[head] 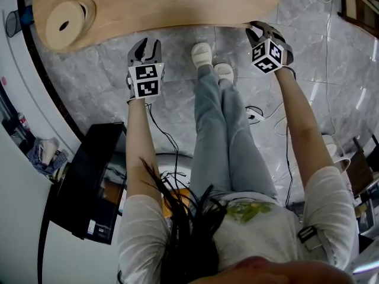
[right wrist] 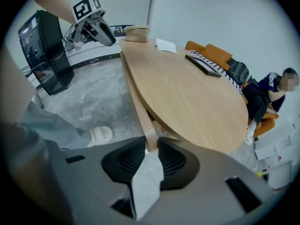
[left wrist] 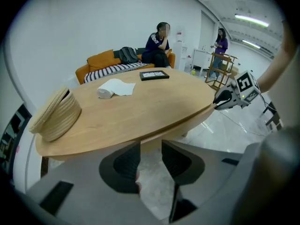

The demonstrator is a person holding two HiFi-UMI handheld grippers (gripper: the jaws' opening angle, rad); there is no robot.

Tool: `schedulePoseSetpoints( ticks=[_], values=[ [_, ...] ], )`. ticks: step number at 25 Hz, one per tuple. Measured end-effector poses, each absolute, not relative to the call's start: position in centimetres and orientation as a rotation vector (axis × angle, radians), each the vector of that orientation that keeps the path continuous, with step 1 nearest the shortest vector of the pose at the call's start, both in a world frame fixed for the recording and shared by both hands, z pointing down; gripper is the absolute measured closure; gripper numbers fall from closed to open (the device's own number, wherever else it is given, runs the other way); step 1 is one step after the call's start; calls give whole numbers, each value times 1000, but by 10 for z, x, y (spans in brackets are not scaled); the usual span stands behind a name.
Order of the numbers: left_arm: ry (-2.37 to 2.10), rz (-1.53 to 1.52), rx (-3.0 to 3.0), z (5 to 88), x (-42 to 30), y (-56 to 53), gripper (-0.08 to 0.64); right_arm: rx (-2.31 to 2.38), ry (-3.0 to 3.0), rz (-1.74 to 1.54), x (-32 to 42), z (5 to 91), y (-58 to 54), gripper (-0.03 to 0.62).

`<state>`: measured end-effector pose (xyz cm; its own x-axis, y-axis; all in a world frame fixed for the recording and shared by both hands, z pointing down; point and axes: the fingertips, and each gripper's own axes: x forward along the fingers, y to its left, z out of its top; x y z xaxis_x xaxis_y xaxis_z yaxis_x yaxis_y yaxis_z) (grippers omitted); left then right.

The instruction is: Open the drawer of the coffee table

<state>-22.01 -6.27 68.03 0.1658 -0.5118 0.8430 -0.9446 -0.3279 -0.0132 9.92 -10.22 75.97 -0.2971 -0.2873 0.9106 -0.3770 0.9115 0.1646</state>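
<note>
The oval wooden coffee table (head: pixel 177 5) fills the top of the head view. Its drawer front (right wrist: pixel 138 102) is a thin wooden panel running under the tabletop edge. My right gripper (right wrist: pixel 151 146) is shut on the near end of that panel, at the table's edge (head: pixel 259 27). My left gripper (head: pixel 146 42) sits at the table's near edge further left. Its jaws (left wrist: pixel 151 158) stand open, and the pale strip (left wrist: pixel 154 142) under the tabletop lies just beyond their tips, untouched. The right gripper (left wrist: pixel 225 97) also shows at the rim in the left gripper view.
A woven round basket (head: pixel 65 22) lies on the table's left end, with a paper roll (left wrist: pixel 115 88) and a black tray (left wrist: pixel 153 75) further back. A black cabinet (head: pixel 89 182) stands left of me. My shoes (head: pixel 210 61) are at the table's edge. Cables cross the floor; a person sits on an orange sofa (left wrist: pixel 103 60).
</note>
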Motion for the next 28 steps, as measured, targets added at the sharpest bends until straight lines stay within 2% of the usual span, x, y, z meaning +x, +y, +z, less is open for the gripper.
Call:
schedulePoseSetpoints(
  ticks=[4,12,22,28],
  values=[
    [-1330,1120,1894,702,-226,-61,336,482,-1909,98,101,758,-102,495],
    [-1385,1195,1776,742,-263,-70,287,493,-1943,90,99,757,-103,494],
    [-1405,1152,1785,761,-261,-85,278,511,-1972,96,100,754,-103,492],
    [-1483,1200,1755,761,-266,-84,327,523,-1938,48,101,754,-101,495]
  ],
)
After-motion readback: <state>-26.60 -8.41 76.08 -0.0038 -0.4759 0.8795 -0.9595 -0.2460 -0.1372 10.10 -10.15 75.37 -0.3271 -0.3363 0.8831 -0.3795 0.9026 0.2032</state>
